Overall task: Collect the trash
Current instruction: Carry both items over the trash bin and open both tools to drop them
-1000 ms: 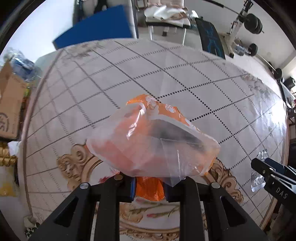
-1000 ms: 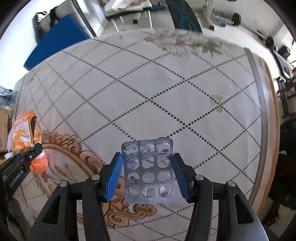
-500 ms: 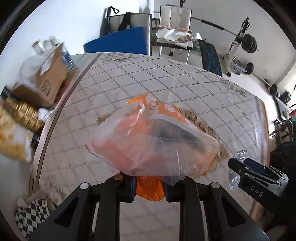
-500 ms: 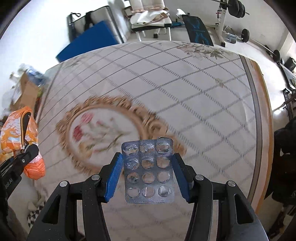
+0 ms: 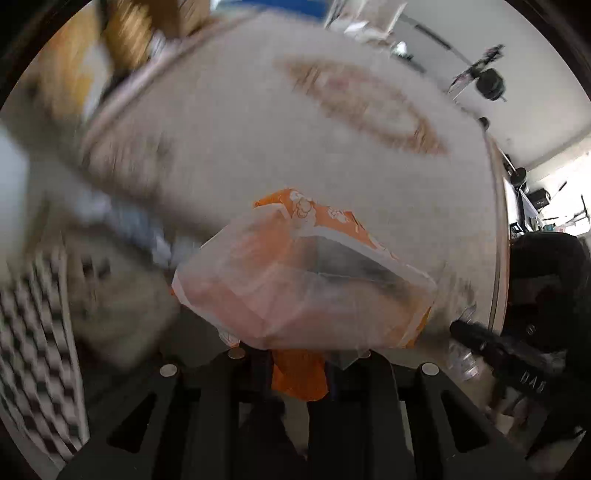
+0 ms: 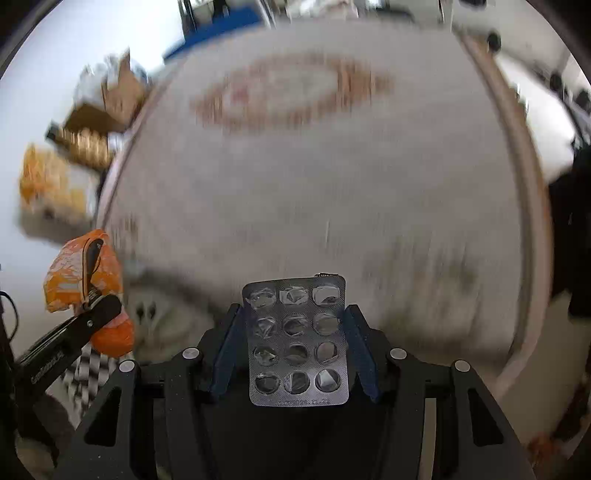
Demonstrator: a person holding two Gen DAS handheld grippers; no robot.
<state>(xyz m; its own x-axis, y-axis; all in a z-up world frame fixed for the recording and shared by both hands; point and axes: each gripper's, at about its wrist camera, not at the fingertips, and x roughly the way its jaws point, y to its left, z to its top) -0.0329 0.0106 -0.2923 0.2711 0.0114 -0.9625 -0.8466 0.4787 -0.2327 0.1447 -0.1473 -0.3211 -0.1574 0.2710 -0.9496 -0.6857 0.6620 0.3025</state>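
In the left wrist view the left gripper (image 5: 298, 363) is clamped on an orange snack wrapper (image 5: 303, 280), which fills the lower centre of the frame; the orange foil is pinched between the two black fingers (image 5: 218, 391) and a clear plastic part of the wrapper spreads above them. Behind it the table (image 5: 258, 129) with a pale patterned cloth takes the middle and upper part of the frame, strongly blurred, with a brown oval ornament (image 5: 362, 99) toward the upper right. In the upper left of this frame there is a cardboard box (image 5: 173, 18), also blurred, and at the lower left a black and white checkered surface (image 5: 33, 350). At the lower right edge the tip of the right gripper (image 5: 495, 354) shows as a dark bar. In the right wrist view the right gripper (image 6: 295, 332) is closed on a silver blister pack (image 6: 297, 339) with its pill cells pressed open; the pack stands upright between the blue pads (image 6: 225, 347) in the lower centre of the frame. The blurred table (image 6: 332, 184) lies behind it, and the orange snack wrapper (image 6: 74, 273) in the left gripper (image 6: 88, 317) appears at the left edge, lower than the middle. A cardboard box (image 6: 110, 99) is in the upper left of this frame.
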